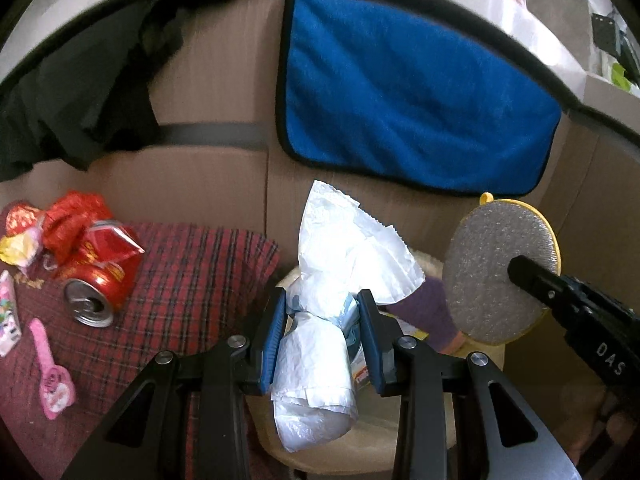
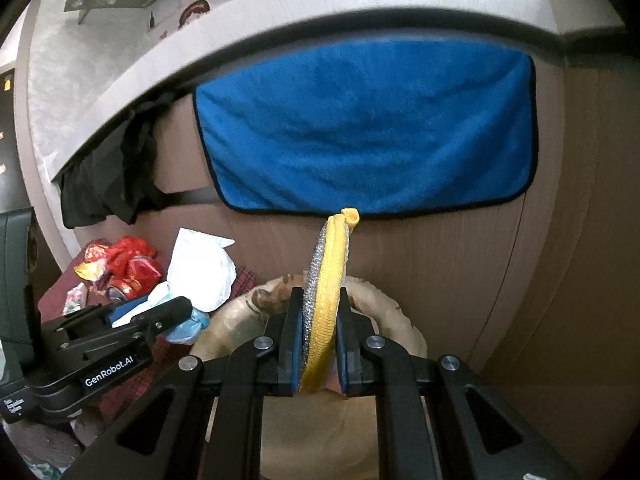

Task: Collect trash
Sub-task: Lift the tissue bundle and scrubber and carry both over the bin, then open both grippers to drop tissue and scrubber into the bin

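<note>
My left gripper is shut on a white plastic-bag bundle whose crumpled top sticks up past the blue pads. The same bundle and left gripper show at the lower left of the right wrist view. My right gripper is shut on a round scrub pad, silver mesh on one face, yellow on the other. That scrub pad faces the left camera, with the right gripper clamped on its lower edge. Both loads hang over a tan bin below.
A crushed red can, red and gold wrappers and a pink packet lie on a red plaid cloth at the left. A blue towel hangs on the brown cardboard wall. Black fabric drapes upper left.
</note>
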`<state>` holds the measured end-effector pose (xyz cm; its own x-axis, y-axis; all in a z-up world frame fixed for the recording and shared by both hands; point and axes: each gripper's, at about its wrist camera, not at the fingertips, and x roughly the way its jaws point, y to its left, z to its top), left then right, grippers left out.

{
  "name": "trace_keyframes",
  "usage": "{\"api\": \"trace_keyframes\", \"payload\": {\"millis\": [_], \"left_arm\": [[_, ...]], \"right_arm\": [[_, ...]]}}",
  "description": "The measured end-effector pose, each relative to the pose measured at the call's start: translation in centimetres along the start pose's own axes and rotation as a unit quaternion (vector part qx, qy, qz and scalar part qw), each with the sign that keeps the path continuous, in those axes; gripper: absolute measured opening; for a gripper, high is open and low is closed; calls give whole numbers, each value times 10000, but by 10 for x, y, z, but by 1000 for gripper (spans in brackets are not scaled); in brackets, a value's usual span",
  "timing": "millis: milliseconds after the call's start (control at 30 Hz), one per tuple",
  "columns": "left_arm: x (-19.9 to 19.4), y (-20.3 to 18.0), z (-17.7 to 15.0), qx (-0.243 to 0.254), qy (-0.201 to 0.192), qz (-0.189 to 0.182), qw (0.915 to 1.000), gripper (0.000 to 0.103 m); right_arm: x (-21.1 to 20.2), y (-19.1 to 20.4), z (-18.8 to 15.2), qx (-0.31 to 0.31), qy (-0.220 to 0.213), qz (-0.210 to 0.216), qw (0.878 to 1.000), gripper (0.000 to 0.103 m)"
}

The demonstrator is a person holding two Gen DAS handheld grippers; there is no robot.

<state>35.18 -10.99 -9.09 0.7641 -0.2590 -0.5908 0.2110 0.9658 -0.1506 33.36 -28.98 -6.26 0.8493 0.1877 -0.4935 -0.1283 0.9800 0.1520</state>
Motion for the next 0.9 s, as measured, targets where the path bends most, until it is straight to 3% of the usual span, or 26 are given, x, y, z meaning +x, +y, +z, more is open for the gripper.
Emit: {"api": "trace_keyframes", "payload": {"millis": [367, 500, 633, 733, 900], "left_arm": [[56, 15, -16, -211, 789, -185, 9965, 37], [63, 25, -15, -442, 877, -492, 9939, 43], [49, 34, -4, -529, 702, -715, 9936, 50], [28, 45, 11, -632, 437, -822, 9937, 51], [-21, 65, 33, -574, -124, -600, 9965, 51]], "right_arm": [[55, -9, -28, 189, 624, -58, 9979, 12], [73, -9, -40, 226, 926, -169, 9953, 13], [75, -9, -42, 254, 1029, -244, 9941, 19], [59, -7, -34, 246, 767, -284, 9964, 31], [24, -2, -15, 129, 335, -385, 9986, 34]]}}
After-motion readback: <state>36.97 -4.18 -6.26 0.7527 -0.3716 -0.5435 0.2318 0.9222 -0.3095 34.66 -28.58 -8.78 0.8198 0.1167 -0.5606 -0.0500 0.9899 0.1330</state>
